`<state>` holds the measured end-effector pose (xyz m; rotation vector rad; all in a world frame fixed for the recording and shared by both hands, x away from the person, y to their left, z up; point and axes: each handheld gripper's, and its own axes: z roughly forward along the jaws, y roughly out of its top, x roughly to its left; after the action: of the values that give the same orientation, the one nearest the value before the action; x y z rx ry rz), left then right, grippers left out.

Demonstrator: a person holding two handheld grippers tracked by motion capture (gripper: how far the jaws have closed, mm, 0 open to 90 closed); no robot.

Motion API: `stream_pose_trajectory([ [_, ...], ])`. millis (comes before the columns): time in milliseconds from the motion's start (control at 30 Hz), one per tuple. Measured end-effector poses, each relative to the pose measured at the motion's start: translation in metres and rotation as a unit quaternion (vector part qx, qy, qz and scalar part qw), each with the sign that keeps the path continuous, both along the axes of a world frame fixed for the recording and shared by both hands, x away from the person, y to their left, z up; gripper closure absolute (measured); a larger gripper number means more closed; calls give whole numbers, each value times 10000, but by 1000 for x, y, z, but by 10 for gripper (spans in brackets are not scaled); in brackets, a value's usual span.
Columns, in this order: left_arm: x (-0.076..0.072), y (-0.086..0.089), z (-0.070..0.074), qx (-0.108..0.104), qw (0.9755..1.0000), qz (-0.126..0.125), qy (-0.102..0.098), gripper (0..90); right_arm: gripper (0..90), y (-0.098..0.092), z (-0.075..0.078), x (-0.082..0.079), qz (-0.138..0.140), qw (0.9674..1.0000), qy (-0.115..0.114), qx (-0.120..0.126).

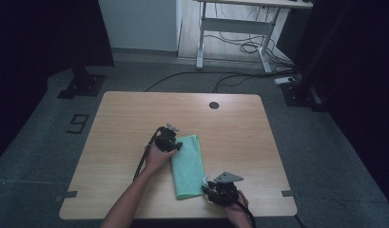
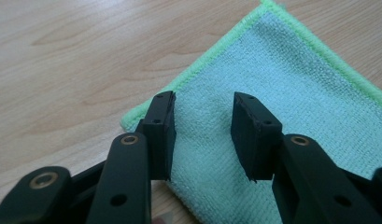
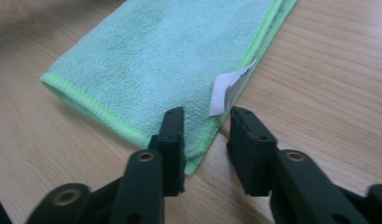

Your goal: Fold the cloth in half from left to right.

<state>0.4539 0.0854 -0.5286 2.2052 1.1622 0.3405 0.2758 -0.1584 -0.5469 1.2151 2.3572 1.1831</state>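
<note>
Folded green cloth (image 1: 188, 166) flat on table (image 1: 121, 123) — left gripper (image 2: 202, 135) spread over far corner, right gripper (image 3: 205, 144) spread astride near corner, poised to pinch.

Count, table (image 1: 135, 114): 1, wood top, 1 round hole (image 1: 214, 105) at 12 o'clock. Cloth (image 1: 188, 166): 1, green, folded, centre, with 1 white tag (image 3: 228, 88) at its 5 o'clock corner. Grippers: 2, left gripper (image 1: 175, 144) at the cloth's 11 o'clock, right gripper (image 1: 205, 186) at its 5 o'clock. Desk (image 1: 239, 28): 1, behind.
</note>
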Motion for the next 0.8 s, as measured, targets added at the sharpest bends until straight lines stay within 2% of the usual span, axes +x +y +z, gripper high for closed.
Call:
stream_pose_trajectory([
  [67,-2,1,4,14,10000,-27,-48,600,597,0,1,0,-24,10000,-12,15],
  [167,-4,4,11,2,9999,-55,-161,605,549,-1,11,-2,-102,9998,-109,96],
  [367,-4,12,16,-52,9998,-14,-191,619,490,3,25,-2,-33,9992,-319,248],
  [600,-2,11,11,14,9999,-101,-106,644,460,24,27,13,184,9986,-371,334],
  [800,-1,7,4,78,9997,-213,-17,652,456,49,25,32,444,9979,-295,363],
])
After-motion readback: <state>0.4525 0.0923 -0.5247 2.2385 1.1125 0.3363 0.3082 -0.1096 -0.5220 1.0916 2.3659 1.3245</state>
